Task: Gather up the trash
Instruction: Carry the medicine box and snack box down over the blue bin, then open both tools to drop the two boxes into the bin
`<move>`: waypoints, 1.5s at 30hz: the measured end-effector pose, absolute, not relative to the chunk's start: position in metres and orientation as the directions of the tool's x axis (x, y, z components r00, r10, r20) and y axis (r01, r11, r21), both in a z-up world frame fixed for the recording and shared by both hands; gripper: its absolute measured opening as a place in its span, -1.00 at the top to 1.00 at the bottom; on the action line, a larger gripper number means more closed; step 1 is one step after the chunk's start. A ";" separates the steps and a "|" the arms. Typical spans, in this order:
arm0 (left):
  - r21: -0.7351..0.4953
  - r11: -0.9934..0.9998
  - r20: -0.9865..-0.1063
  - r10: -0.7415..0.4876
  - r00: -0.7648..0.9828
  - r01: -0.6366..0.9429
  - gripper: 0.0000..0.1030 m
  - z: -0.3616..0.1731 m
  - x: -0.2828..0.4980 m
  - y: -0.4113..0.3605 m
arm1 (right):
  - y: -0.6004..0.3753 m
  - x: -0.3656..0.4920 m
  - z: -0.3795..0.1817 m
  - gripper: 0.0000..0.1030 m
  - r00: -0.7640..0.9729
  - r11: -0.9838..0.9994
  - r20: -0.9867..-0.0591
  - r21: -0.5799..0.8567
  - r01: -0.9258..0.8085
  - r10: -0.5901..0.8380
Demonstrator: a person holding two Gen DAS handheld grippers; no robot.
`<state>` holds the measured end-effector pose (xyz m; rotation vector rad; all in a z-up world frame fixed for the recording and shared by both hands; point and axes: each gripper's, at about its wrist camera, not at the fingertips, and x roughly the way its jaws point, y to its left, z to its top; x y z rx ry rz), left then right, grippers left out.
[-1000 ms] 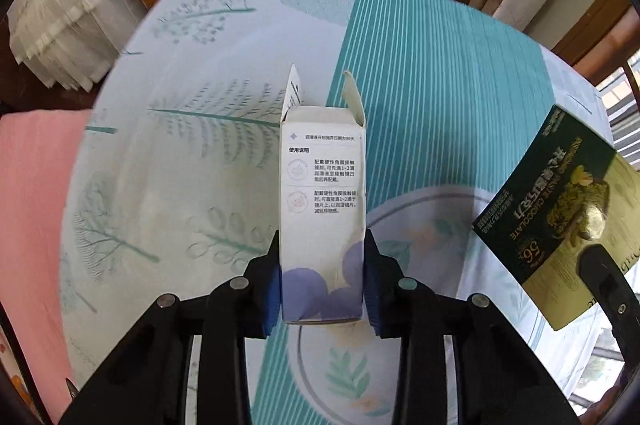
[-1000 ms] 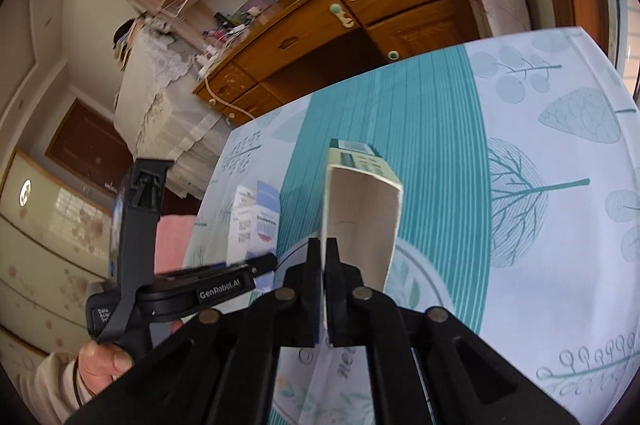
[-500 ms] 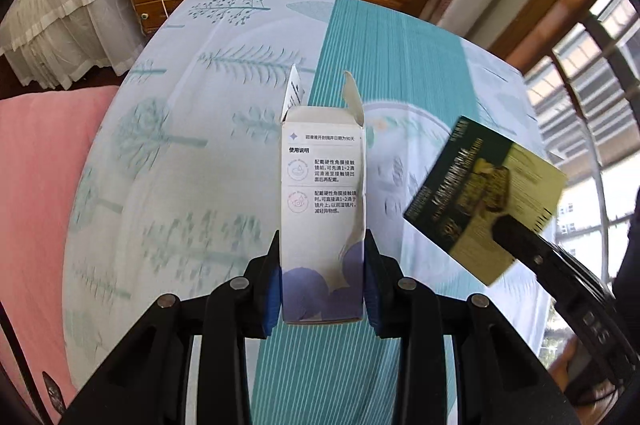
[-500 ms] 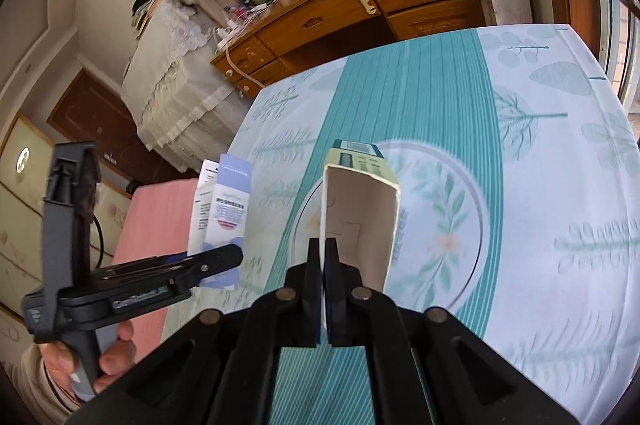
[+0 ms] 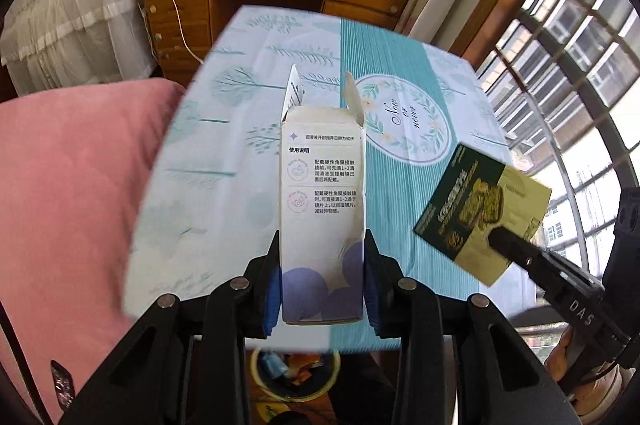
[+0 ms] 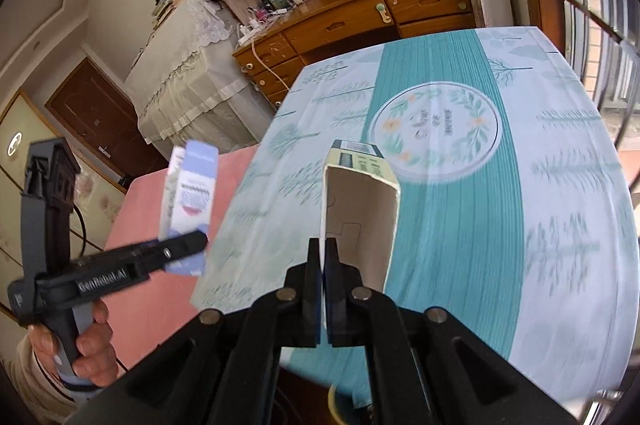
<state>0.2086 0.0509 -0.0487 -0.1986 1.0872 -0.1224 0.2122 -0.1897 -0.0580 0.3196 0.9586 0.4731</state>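
Jaws of the left gripper [image 5: 323, 281] clamped on the sides of a white carton [image 5: 322, 209] with its top flaps open; jaws of the right gripper [image 6: 322, 261] pinched shut on one wall of a green-and-gold box [image 6: 362, 221], open end toward the camera. Both pieces lifted clear of the tablecloth [image 5: 392, 65], which looks bare of other litter. Yellow bin [image 5: 294, 375] visible below the table's near edge, some rubbish already inside. Probably left: dropping both into it.
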 end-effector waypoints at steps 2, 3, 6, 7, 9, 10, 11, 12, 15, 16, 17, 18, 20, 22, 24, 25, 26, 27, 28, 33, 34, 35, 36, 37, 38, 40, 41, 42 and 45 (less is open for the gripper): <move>-0.215 0.976 -0.853 -0.198 0.483 0.020 0.38 -0.039 0.181 0.065 | -0.177 0.184 -0.051 0.98 0.494 0.859 -0.704 0.450 -0.245 0.510; -0.210 0.977 -0.848 -0.198 0.491 0.031 0.38 -0.035 0.167 0.072 | -0.168 0.164 -0.047 0.98 0.497 0.859 -0.703 0.448 -0.247 0.509; -0.181 0.981 -0.843 -0.190 0.503 0.068 0.38 -0.029 0.128 0.087 | -0.150 0.128 -0.039 0.98 0.499 0.863 -0.705 0.438 -0.253 0.504; -0.173 0.982 -0.843 -0.190 0.503 0.080 0.38 -0.028 0.118 0.090 | -0.143 0.115 -0.038 0.98 0.495 0.862 -0.707 0.437 -0.258 0.506; -0.153 0.982 -0.848 -0.187 0.496 0.108 0.38 -0.030 0.097 0.093 | -0.131 0.098 -0.037 0.98 0.481 0.862 -0.715 0.431 -0.268 0.507; -0.152 0.981 -0.851 -0.190 0.489 0.118 0.38 -0.032 0.088 0.094 | -0.127 0.091 -0.038 0.98 0.475 0.863 -0.721 0.425 -0.273 0.505; -0.154 0.980 -0.855 -0.197 0.480 0.129 0.38 -0.036 0.078 0.095 | -0.122 0.083 -0.039 0.98 0.468 0.863 -0.726 0.421 -0.278 0.504; -0.154 0.979 -0.858 -0.200 0.472 0.135 0.38 -0.038 0.073 0.094 | -0.119 0.076 -0.040 0.98 0.459 0.864 -0.732 0.417 -0.282 0.503; -0.155 0.975 -0.876 -0.209 0.435 0.156 0.38 -0.055 0.053 0.091 | -0.112 0.059 -0.050 0.98 0.423 0.868 -0.759 0.405 -0.288 0.495; -0.155 0.975 -0.886 -0.209 0.415 0.161 0.38 -0.063 0.046 0.089 | -0.111 0.055 -0.054 0.98 0.410 0.869 -0.769 0.401 -0.289 0.491; -0.159 0.974 -0.895 -0.210 0.393 0.159 0.38 -0.072 0.040 0.087 | -0.110 0.050 -0.060 0.98 0.394 0.872 -0.781 0.395 -0.289 0.484; -0.163 0.975 -0.901 -0.211 0.380 0.154 0.38 -0.078 0.038 0.086 | -0.110 0.046 -0.068 0.98 0.372 0.875 -0.797 0.390 -0.286 0.476; -0.174 0.975 -0.915 -0.213 0.342 0.140 0.38 -0.098 0.028 0.082 | -0.110 0.041 -0.080 0.98 0.346 0.881 -0.817 0.379 -0.283 0.462; -0.182 0.975 -0.930 -0.212 0.302 0.124 0.38 -0.119 0.022 0.076 | -0.113 0.035 -0.102 0.98 0.300 0.886 -0.843 0.370 -0.280 0.447; -0.209 0.973 -0.946 -0.227 0.232 0.102 0.38 -0.149 0.016 0.068 | -0.114 0.028 -0.122 0.98 0.260 0.888 -0.862 0.364 -0.282 0.435; -0.221 0.971 -0.949 -0.236 0.207 0.094 0.38 -0.161 0.013 0.065 | -0.116 0.023 -0.136 0.98 0.236 0.889 -0.872 0.361 -0.282 0.429; -0.229 0.970 -0.954 -0.241 0.178 0.085 0.38 -0.177 0.011 0.060 | -0.117 0.022 -0.144 0.98 0.221 0.888 -0.876 0.363 -0.281 0.428; -0.227 0.970 -0.958 -0.238 0.162 0.081 0.38 -0.188 0.010 0.058 | -0.120 0.019 -0.162 0.98 0.191 0.888 -0.884 0.369 -0.275 0.427; -0.220 0.973 -0.964 -0.229 0.137 0.074 0.38 -0.205 0.008 0.052 | -0.121 0.017 -0.173 0.98 0.176 0.888 -0.888 0.370 -0.273 0.425; -0.190 0.981 -0.979 -0.192 0.071 0.028 0.38 -0.286 0.006 0.034 | -0.135 0.013 -0.263 0.98 0.061 0.894 -0.910 0.387 -0.224 0.409; -0.185 0.983 -0.981 -0.186 0.062 0.021 0.38 -0.300 0.007 0.032 | -0.135 0.013 -0.277 0.98 0.046 0.896 -0.913 0.386 -0.222 0.405; -0.181 0.983 -0.982 -0.182 0.056 0.017 0.38 -0.313 0.007 0.029 | -0.137 0.014 -0.300 0.98 0.024 0.897 -0.917 0.385 -0.217 0.399; -0.174 0.985 -0.984 -0.174 0.045 0.011 0.38 -0.330 0.008 0.027 | -0.138 0.014 -0.314 0.98 0.010 0.897 -0.918 0.386 -0.215 0.397; -0.169 0.986 -0.985 -0.169 0.027 0.004 0.38 -0.348 0.008 0.025 | -0.138 0.014 -0.329 0.98 -0.002 0.897 -0.919 0.386 -0.215 0.395; -0.171 0.985 -0.985 -0.171 0.011 -0.005 0.37 -0.367 0.009 0.023 | -0.138 0.016 -0.345 0.98 -0.015 0.897 -0.920 0.386 -0.215 0.393; -0.157 0.988 -0.988 -0.157 -0.010 -0.011 0.37 -0.396 0.013 0.020 | -0.137 0.018 -0.374 0.98 -0.033 0.895 -0.920 0.388 -0.220 0.390; -0.144 0.990 -0.989 -0.144 -0.016 -0.008 0.37 -0.411 0.014 0.018 | -0.137 0.020 -0.387 0.98 -0.041 0.894 -0.921 0.387 -0.223 0.388; -0.137 0.991 -0.990 -0.137 -0.017 -0.009 0.37 -0.419 0.016 0.018 | -0.136 0.021 -0.402 0.98 -0.048 0.894 -0.921 0.386 -0.226 0.386; -0.119 0.993 -0.993 -0.120 -0.025 -0.015 0.37 -0.452 0.023 0.014 | -0.133 0.026 -0.437 0.98 -0.059 0.895 -0.924 0.381 -0.231 0.379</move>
